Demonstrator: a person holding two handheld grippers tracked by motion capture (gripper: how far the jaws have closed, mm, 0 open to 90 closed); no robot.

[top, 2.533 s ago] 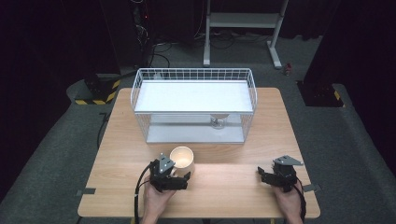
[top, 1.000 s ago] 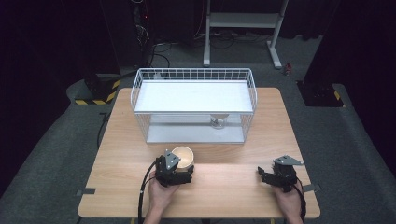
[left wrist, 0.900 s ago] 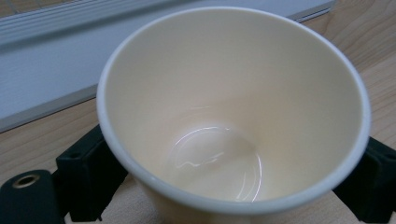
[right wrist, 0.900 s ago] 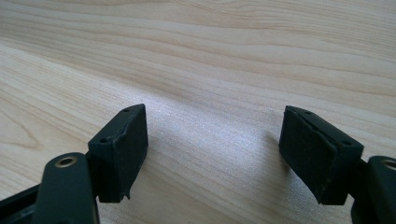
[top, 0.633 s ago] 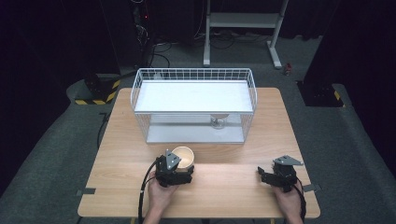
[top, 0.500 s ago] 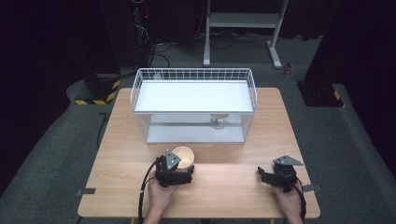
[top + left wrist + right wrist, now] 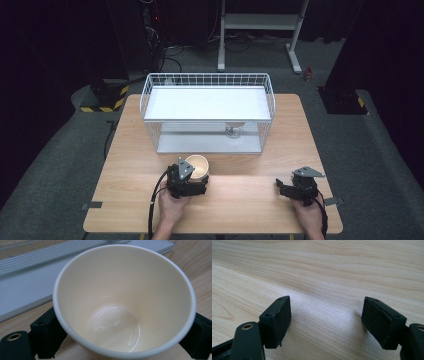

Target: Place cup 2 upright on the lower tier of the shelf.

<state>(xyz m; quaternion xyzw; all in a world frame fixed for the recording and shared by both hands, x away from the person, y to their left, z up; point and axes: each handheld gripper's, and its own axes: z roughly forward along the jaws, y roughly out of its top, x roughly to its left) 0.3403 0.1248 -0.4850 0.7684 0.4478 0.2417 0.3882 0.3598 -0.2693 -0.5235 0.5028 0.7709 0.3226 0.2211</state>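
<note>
A wooden surface (image 7: pixel 240 200) carries a wire basket (image 7: pixel 207 80) at the back. In front of it stands the cup (image 7: pixel 197 166), clasped by the left gripper (image 7: pixel 192 184). The right gripper (image 7: pixel 287 189) rests wide apart, holding nothing.

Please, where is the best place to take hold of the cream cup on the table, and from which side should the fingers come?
Grip the cup across its outer wall, below the rim, coming level from the person's side, since the wire basket stands close behind it. It is upright, round and widens upward, so two opposite sides suit the fingers. The left gripper already has a finger on each side, probably holding it.
</note>
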